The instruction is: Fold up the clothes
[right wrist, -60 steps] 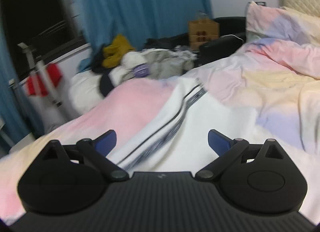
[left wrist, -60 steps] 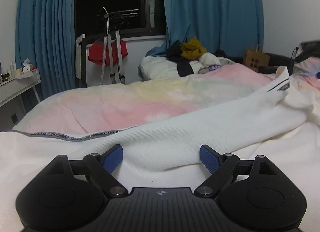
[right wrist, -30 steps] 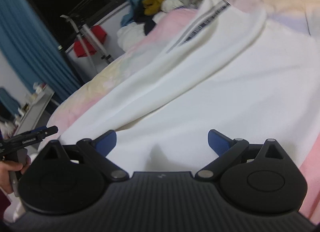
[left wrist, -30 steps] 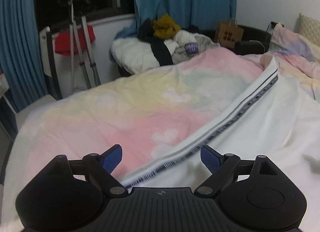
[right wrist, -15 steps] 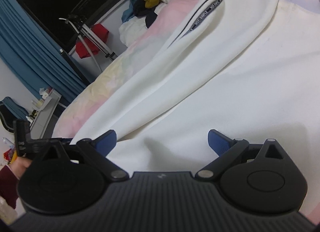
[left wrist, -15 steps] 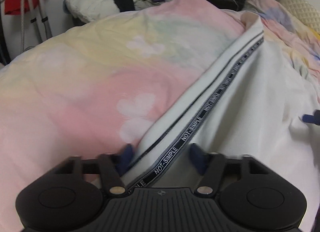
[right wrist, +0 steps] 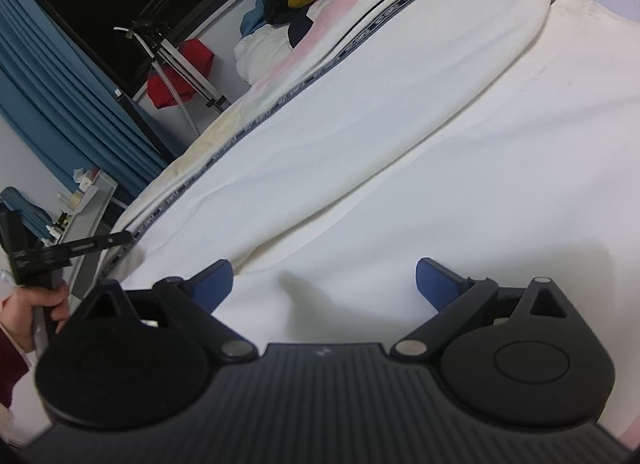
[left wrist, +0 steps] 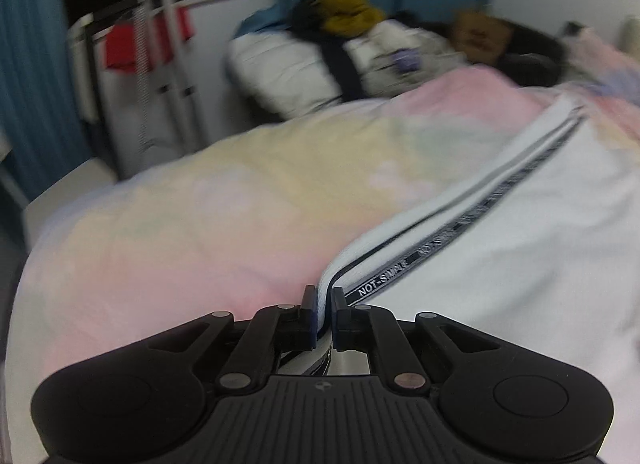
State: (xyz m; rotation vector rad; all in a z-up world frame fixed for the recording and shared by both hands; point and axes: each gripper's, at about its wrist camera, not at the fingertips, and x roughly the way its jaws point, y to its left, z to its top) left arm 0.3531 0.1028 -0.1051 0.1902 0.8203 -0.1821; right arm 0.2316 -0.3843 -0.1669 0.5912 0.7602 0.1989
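Left wrist view: left gripper (left wrist: 324,310) just closed, pinching white knit garment's (left wrist: 500,248) striped hem – right gripper (right wrist: 324,284) gapes

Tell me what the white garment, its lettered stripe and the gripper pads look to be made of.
White garment: soft matte knit, probably cotton; it creases gently.
Lettered stripe: dark woven or printed tape, white letters, flat along the edge.
Right gripper pads: blue, matte, likely rubber.
Left gripper, just closing, pinches the stripe edge.
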